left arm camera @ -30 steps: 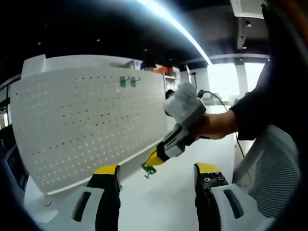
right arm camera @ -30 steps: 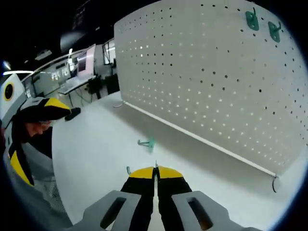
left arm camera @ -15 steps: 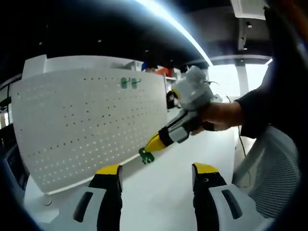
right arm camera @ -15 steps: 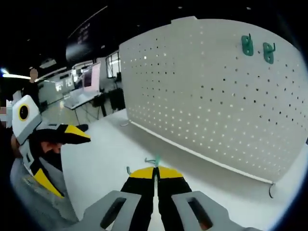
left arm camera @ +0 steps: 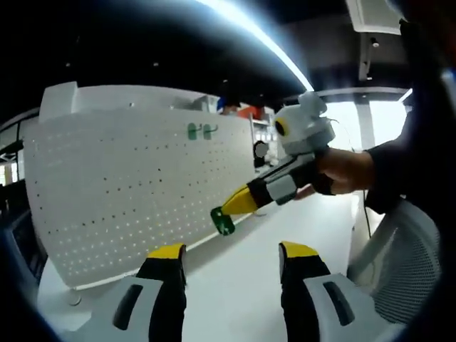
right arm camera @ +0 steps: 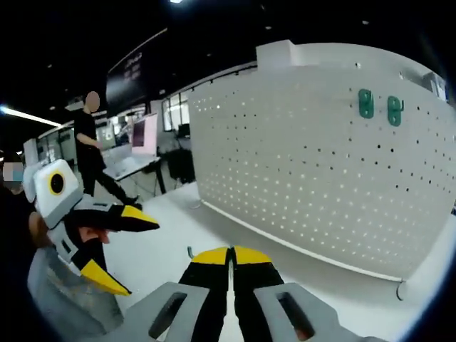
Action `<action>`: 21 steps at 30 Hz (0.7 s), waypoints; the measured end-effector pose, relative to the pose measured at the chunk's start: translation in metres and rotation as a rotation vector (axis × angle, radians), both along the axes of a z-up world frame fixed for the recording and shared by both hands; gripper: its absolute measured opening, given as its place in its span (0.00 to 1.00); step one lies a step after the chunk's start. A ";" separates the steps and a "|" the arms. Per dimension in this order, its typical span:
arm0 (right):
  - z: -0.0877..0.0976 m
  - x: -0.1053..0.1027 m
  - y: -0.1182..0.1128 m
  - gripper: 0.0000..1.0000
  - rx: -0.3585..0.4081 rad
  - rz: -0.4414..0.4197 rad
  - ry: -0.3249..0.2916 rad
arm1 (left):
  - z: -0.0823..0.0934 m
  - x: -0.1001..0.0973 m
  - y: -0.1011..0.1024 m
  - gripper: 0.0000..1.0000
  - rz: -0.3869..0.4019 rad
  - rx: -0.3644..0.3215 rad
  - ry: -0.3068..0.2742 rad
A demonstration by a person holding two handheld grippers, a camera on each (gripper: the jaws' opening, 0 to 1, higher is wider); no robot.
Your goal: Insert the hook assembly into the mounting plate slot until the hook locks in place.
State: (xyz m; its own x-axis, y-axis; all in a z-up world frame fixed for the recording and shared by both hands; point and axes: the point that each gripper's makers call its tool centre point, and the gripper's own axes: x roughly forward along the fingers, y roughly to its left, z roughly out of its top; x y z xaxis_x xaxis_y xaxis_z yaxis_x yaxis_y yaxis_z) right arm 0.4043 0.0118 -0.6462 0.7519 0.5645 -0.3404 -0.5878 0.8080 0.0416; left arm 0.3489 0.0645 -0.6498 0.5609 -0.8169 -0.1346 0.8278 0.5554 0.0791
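Across the white tabletop (left arm camera: 235, 278): upright white pegboard (left arm camera: 128, 192), standing along the far edge, two green hooks (right arm camera: 377, 107) already mounted side by side near its top. Right tool (left arm camera: 229, 214), raised above the tabletop just in front of the pegboard, yellow tips closed on a third green hook (left arm camera: 222, 221), hook apart from the board. Left tool (left arm camera: 231, 260), low, jaws spread wide, gripping nothing.
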 end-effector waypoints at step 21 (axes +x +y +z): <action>0.028 -0.014 0.006 0.00 0.072 0.077 -0.033 | 0.033 0.001 0.000 0.35 -0.092 -0.001 -0.071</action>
State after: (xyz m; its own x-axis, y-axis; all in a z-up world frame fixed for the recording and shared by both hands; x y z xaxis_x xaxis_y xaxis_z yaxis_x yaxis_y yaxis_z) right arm 0.3908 0.0179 -0.6182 0.7159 0.6428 -0.2725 -0.6497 0.7563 0.0773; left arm 0.3504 0.0643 -0.6172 0.4912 -0.8656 -0.0968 0.8679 0.4770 0.1390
